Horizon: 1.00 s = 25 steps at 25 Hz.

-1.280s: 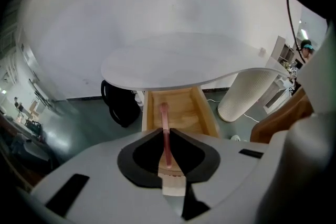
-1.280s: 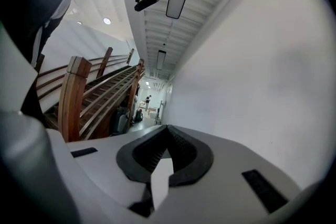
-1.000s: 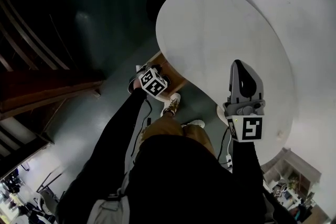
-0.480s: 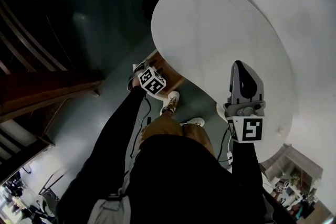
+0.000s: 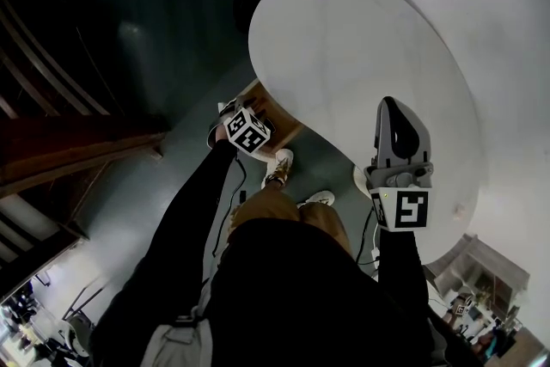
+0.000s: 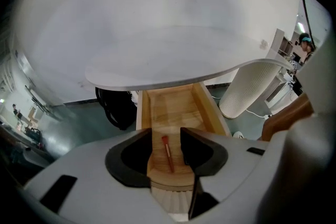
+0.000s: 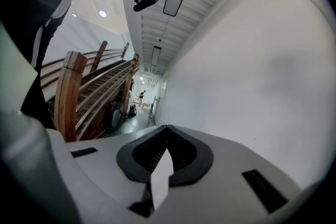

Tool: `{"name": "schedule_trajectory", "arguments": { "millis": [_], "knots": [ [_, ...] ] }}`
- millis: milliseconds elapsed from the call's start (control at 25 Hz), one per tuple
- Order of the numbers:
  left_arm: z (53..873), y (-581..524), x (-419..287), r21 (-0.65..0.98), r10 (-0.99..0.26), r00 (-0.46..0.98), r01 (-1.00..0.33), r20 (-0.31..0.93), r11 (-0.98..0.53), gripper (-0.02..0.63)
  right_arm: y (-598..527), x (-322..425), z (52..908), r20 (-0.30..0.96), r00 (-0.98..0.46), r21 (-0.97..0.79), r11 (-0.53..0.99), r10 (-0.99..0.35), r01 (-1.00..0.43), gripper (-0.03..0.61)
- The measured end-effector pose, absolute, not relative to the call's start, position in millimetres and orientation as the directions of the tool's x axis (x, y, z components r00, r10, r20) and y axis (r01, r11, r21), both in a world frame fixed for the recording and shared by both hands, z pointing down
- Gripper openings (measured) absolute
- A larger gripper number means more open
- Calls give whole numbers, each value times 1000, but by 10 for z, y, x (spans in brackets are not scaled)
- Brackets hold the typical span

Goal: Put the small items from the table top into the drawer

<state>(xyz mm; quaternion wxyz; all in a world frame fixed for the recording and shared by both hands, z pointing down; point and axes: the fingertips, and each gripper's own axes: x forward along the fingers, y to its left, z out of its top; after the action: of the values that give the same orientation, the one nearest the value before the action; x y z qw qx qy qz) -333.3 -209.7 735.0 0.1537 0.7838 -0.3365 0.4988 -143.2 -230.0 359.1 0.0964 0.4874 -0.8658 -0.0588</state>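
Since a second ago my left claw (image 6: 166, 135) has gone from nearly closed to about half open. It has also drifted slightly up and to the left in the head view, while the right claw (image 5: 393, 107) has hardly shifted. The left claw's two dark jaws now stand apart with a clear gap between them, and they hold nothing.

Through that gap I look down into the open wooden drawer (image 6: 207, 107), which is pulled out from under the edge of the white round counter (image 6: 157, 73). The small red stick (image 6: 168, 153) lies lengthwise on the drawer's floor, near the end closest to me. It sits below the jaws and neither pad touches it.

A white ribbed column (image 6: 247, 86) stands to the right of the drawer, and a black bag (image 6: 115, 107) sits on the floor to its left.

My right claw hangs over the near edge of the counter. Its jaws are closed tip to tip, and I can make out nothing gripped between them. Its view shows a white wall and a wooden staircase (image 7: 79, 97).
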Motion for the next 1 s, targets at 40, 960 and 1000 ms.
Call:
{"name": "schedule_trajectory", "arguments": {
  "millis": [40, 960, 1000],
  "knots": [
    [7322, -2094, -3348, -98, -379, 277, -681, 883, -726, 181, -2286, -1425, 3580, 107, -502, 195, 513, -858, -836, 26],
    [3597, -2320, -875, -266, -718, 655, -667, 236, -696, 181, -1657, 463, 3027, -59, -306, 164, 293, -950, -942, 26],
    [3404, -2250, -720, -263, -715, 673, -666, 190, -698, 181, -1607, 565, 3000, -68, -295, 161, 281, -953, -946, 26]
  ]
}}
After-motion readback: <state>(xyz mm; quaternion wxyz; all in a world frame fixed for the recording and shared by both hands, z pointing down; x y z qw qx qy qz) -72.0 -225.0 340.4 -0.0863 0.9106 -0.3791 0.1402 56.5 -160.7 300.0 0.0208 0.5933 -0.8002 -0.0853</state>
